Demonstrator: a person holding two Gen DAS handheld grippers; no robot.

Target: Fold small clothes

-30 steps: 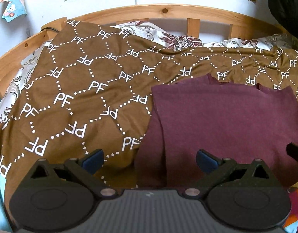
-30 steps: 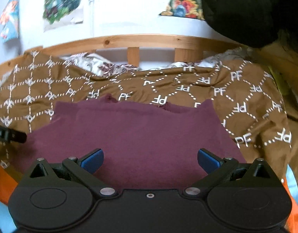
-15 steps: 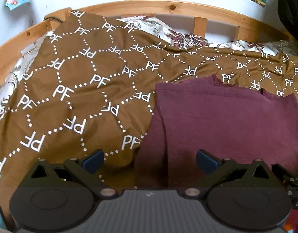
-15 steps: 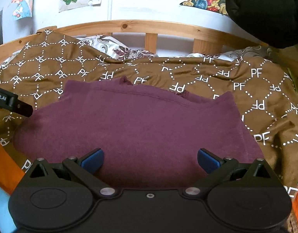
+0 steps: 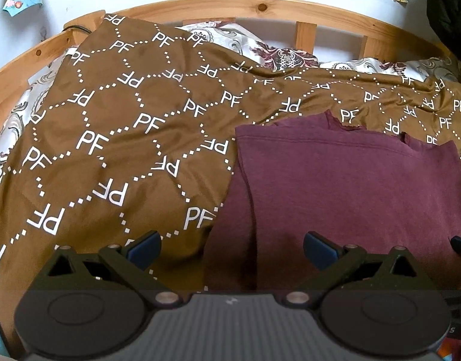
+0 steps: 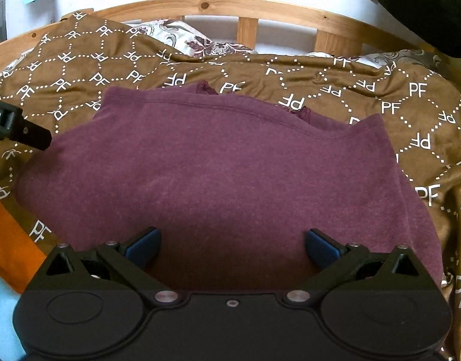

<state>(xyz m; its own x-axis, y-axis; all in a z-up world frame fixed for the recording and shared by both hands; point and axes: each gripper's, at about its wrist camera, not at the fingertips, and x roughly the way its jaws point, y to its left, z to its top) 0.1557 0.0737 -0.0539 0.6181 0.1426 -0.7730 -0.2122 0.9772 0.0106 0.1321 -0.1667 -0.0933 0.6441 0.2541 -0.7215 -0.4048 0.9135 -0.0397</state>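
On brown blanket, maroon garment, spread flat

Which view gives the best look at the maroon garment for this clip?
The right wrist view: the maroon garment fills the centre, with both side edges and the far hem visible on the brown PF blanket. The left wrist view shows only its left portion, cut off at the right edge of the picture.

Garment: showing plain maroon.
Blanket: showing brown, white dotted "PF" lattice.
Finger pads: showing blue.
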